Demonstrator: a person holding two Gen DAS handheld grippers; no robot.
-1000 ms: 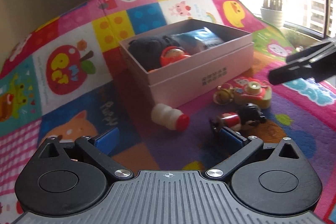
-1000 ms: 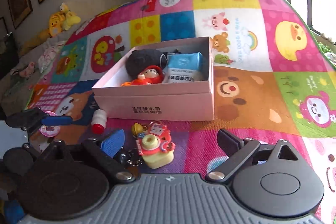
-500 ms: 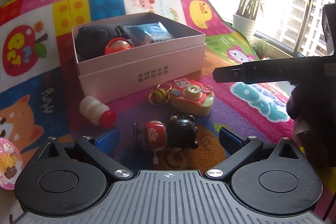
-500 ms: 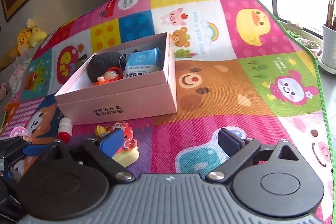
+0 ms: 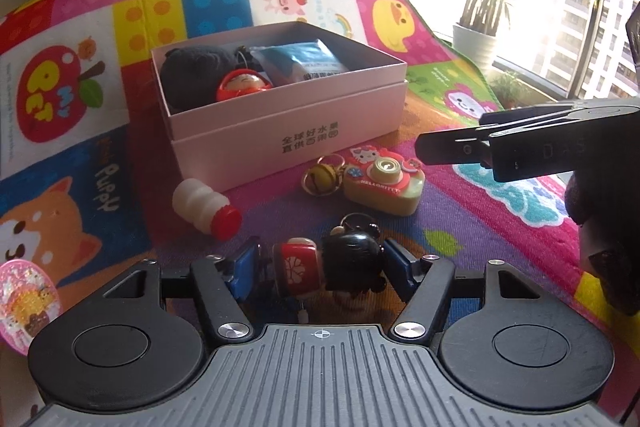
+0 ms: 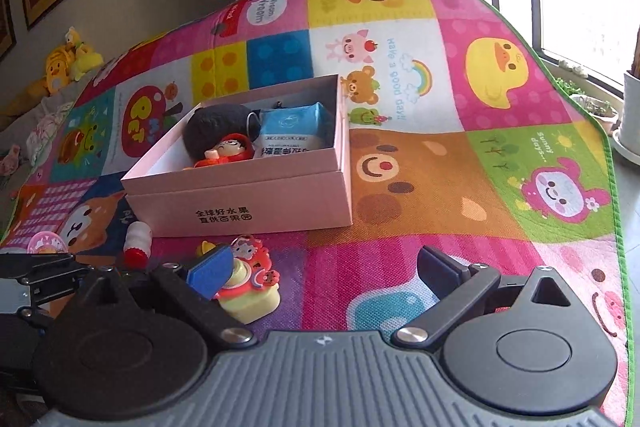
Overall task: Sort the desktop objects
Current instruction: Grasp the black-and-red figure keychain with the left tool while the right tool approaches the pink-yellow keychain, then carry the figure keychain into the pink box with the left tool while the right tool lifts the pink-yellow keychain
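Colourful cartoon play mat (image 6: 420,187) under everything. Pink box (image 5: 288,131) sits ahead of the left tool (image 5: 320,265), open top, holding a black plush (image 5: 192,71), a red doll (image 5: 240,87) and a blue wipes pack (image 5: 304,63). Right tool (image 6: 320,267) spread wide, nothing between its fingers, just mat; its left finger overlaps the yellow toy camera (image 6: 248,291) in its own view, contact not clear. From the left view the camera (image 5: 384,179) lies ahead and slightly right of the left tool, a gold bell keyring (image 5: 320,179) touching its left side. White bottle with red cap (image 5: 204,203) on its side, ahead-left of the left tool, just in front of the box. Left tool jaws closing, the black-haired figurine in red (image 5: 332,267) lying sideways between the blue pads (image 5: 244,267), pads right at its two ends. Pink glitter disc (image 5: 24,303) far left of the left tool on the mat.
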